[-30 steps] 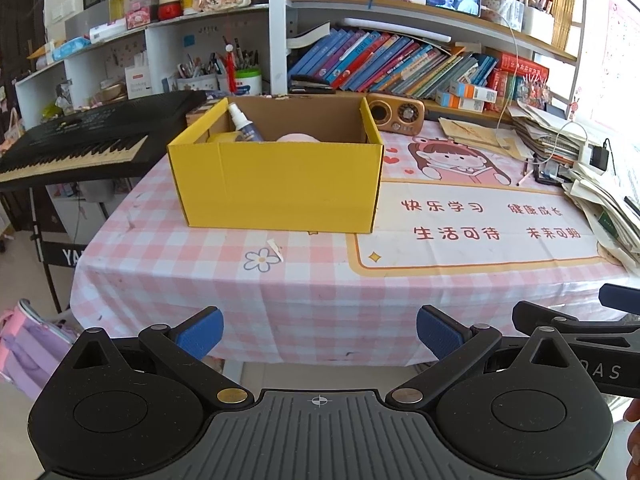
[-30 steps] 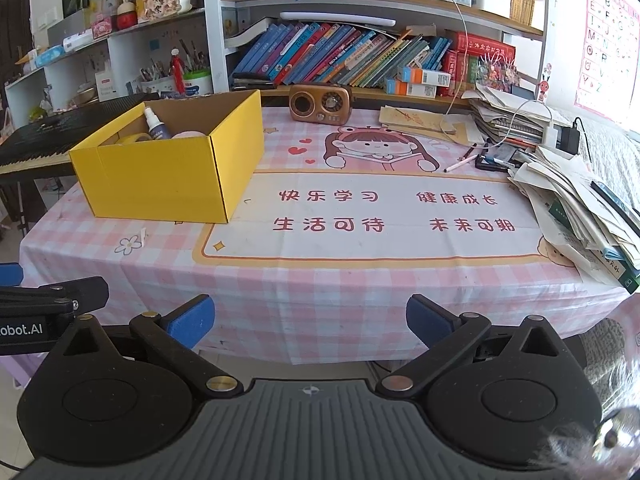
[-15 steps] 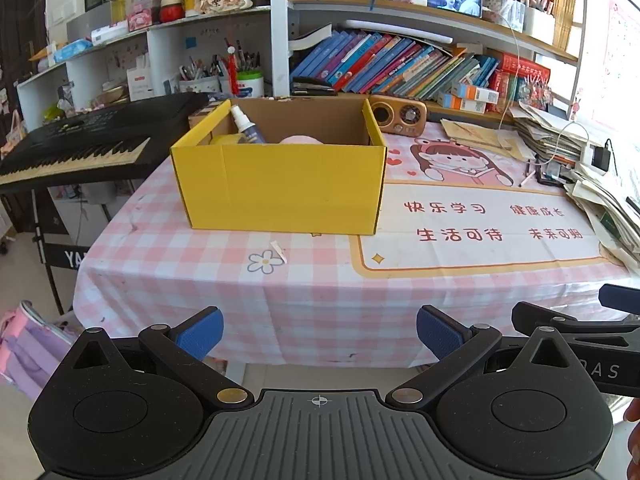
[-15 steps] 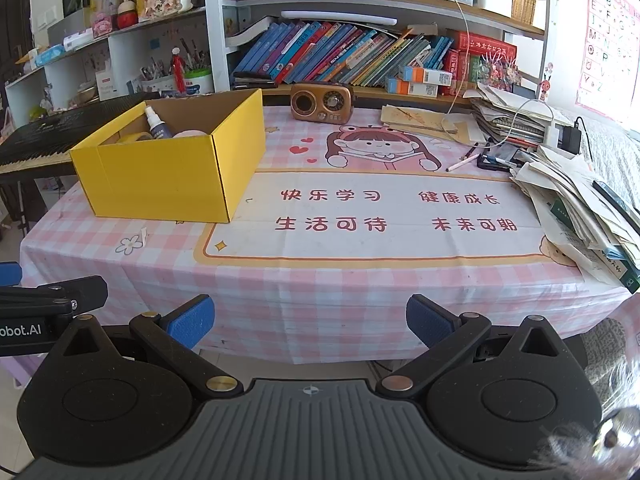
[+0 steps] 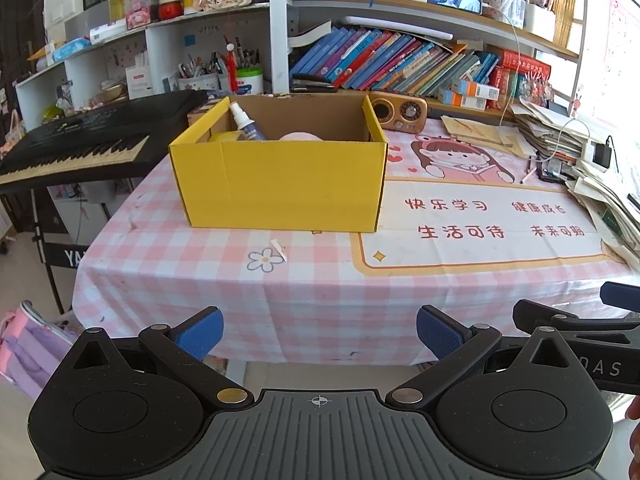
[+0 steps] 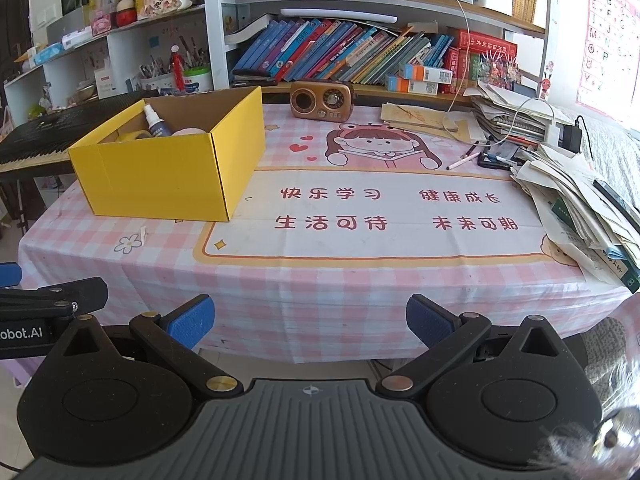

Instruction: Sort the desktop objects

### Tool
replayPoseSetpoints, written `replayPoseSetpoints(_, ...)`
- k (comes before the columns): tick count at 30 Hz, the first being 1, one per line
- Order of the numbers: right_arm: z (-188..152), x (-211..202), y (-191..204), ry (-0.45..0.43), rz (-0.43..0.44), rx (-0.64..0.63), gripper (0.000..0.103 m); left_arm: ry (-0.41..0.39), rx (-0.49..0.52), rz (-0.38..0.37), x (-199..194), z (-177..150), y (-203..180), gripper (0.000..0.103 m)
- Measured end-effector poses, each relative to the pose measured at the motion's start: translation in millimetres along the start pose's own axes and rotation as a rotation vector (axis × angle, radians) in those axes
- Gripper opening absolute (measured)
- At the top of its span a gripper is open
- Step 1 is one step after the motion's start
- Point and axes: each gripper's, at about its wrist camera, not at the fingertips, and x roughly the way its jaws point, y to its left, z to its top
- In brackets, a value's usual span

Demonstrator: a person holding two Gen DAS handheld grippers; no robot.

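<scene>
Two spread, empty grippers, left gripper (image 5: 319, 332) and right gripper (image 6: 310, 318) (side lettering "obot.AI"), before the yellow box (image 5: 280, 184).

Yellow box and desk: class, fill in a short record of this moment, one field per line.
box: yellow box open-topped, on the checked tablecloth
contents: spray bottle, a yellow item and a pink item only partly seen
behind box: small radio
right side: paper pile
left gripper: open, empty
right gripper: open, empty
</scene>
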Motion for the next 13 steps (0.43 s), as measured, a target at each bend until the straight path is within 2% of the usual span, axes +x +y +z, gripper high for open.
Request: replayPoseSetpoints(13, 0.0, 5.8, -0.3, 0.020, 0.002, 0.010, 0.103, 0.030, -0.018, 0.006, 7.0, 0.1, 4.0, 0.103)
